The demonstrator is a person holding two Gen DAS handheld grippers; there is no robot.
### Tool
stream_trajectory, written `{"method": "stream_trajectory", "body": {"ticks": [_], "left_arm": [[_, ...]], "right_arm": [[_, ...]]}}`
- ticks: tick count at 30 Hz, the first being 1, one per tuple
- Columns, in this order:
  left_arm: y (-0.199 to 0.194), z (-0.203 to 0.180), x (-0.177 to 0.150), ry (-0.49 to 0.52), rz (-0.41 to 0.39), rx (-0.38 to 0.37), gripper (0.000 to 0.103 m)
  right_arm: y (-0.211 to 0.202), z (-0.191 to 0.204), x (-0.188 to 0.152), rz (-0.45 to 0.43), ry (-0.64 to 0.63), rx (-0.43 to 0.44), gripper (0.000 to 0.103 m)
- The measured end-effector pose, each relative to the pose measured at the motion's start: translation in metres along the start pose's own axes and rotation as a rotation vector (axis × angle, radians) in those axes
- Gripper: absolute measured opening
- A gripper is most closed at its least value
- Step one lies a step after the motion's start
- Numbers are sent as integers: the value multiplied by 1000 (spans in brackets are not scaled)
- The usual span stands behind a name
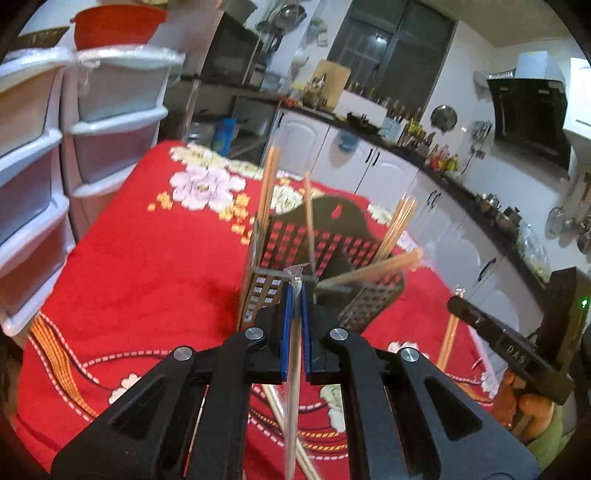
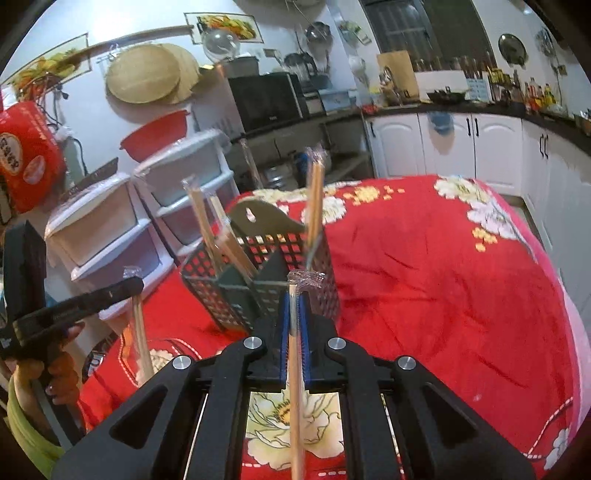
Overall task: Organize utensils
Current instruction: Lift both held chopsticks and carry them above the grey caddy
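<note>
A dark lattice utensil caddy (image 1: 325, 258) stands on the red flowered cloth, with several plastic-wrapped wooden chopstick pairs (image 1: 269, 192) leaning in its compartments. It also shows in the right wrist view (image 2: 258, 273). My left gripper (image 1: 296, 291) is shut on a wrapped chopstick pair (image 1: 293, 387), held upright just in front of the caddy. My right gripper (image 2: 295, 295) is shut on another wrapped chopstick pair (image 2: 295, 387), also just short of the caddy's near wall. Each gripper shows in the other's view, the right one (image 1: 517, 343) and the left one (image 2: 74, 306).
White plastic drawer units (image 1: 55, 147) stand at the table's left edge, with a red basin (image 1: 118, 26) on top. White kitchen cabinets (image 1: 388, 173) and a cluttered counter run behind the table. The red cloth (image 2: 443, 295) stretches to the right of the caddy.
</note>
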State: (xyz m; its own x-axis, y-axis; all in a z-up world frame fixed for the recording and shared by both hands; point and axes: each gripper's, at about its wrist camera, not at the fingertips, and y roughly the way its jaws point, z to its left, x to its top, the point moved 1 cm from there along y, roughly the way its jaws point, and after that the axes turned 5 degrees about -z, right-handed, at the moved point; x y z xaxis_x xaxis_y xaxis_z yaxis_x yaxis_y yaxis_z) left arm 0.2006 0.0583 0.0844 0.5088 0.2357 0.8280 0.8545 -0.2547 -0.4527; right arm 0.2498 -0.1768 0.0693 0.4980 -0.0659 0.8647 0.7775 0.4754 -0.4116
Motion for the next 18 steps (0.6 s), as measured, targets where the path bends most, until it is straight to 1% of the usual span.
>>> {"method": "stream_trajectory", "body": {"ticks": [10, 18], "left_arm": [[-26, -12, 37, 19, -105, -40, 1], [-40, -24, 68, 41, -190, -48, 1]], "right_arm": [[-17, 14, 29, -88, -42, 14, 6], [-31, 26, 59, -175, -76, 31, 6]]}}
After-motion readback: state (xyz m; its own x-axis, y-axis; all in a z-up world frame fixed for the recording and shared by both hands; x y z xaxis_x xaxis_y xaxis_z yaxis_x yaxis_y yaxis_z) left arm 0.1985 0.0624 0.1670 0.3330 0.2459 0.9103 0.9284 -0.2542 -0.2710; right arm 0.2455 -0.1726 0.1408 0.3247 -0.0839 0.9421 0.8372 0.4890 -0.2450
